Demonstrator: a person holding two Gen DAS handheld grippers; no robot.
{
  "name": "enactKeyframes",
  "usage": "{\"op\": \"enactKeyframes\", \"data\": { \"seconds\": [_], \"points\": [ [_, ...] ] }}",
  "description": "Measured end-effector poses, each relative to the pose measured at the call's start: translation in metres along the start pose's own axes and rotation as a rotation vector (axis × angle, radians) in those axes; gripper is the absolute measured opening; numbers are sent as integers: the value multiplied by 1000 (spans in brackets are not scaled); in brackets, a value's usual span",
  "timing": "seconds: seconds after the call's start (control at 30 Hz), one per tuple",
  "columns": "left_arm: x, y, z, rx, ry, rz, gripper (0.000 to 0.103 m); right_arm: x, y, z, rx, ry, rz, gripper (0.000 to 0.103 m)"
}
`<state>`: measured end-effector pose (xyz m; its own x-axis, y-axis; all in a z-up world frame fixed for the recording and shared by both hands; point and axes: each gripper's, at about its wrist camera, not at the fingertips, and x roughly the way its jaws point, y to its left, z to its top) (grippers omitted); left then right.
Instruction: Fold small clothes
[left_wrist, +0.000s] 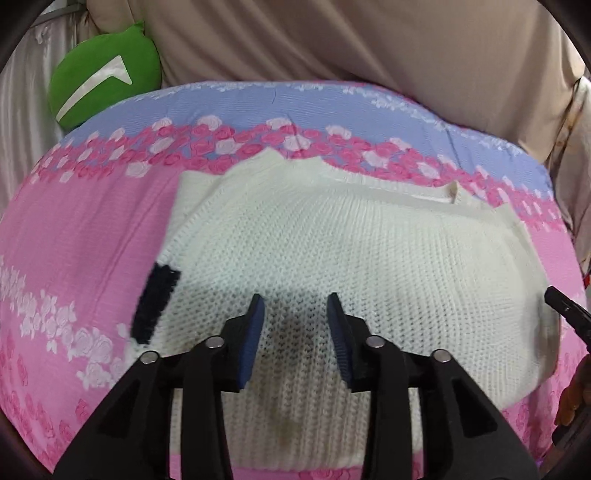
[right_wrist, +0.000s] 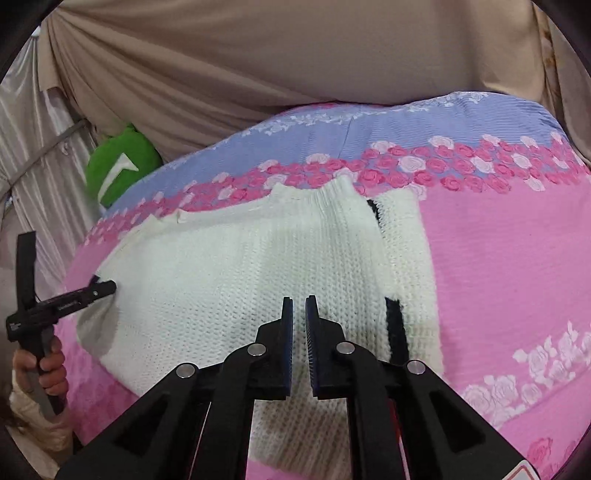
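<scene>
Left gripper (left_wrist: 295, 306) open, right gripper (right_wrist: 299, 308) near-closed, empty, over white knit sweater (left_wrist: 332, 251) on pink rose-print bedsheet (left_wrist: 85, 229); beige drape (left_wrist: 332, 40) beyond; no legible text.

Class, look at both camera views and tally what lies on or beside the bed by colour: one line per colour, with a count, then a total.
White: 1, the knitted sweater
Green: 1, the cushion
Pink and blue floral: 1, the bedsheet
Black: 2, the left tool and the right tool
Total: 5
</scene>
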<state>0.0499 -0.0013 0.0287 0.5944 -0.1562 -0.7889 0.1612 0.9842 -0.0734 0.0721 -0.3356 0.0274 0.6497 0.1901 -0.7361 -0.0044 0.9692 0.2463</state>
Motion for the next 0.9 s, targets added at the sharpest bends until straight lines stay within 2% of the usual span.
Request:
{"op": "enactKeyframes", "data": {
  "seconds": [0.03,0.1,0.13,0.17,0.2,0.33,0.47,0.63,0.7,0.83,0.9],
  "points": [
    [5,0,-2,-4,11,0,37,8,-7,-3,13,16,-12,1],
    [9,4,-6,-24,18,-4,39,2,-13,3,68,14,29,2],
    [8,5,-7,-24,16,-1,39,-4,-11,5,67,4,18,3],
    [7,5,-7,-22,17,0,39,-13,-3,11,47,-21,1,11],
    [8,5,-7,-24,18,-1,39,-18,5,15,24,-36,3,14],
    [10,3,-8,-22,16,8,39,-19,53,36,-83,-52,145,14],
    [9,0,-10,-11,7,24,39,9,107,46,-193,-12,223,14],
    [9,1,-12,-14,-1,21,40,66,153,45,-267,86,246,14],
    [9,1,-12,-12,-3,20,40,91,155,41,-272,113,238,12],
    [10,3,-12,-7,-4,11,41,80,150,47,-238,102,256,11],
    [2,9,-10,-39,-4,-21,41,67,149,47,-232,85,254,11]
  ]
}}
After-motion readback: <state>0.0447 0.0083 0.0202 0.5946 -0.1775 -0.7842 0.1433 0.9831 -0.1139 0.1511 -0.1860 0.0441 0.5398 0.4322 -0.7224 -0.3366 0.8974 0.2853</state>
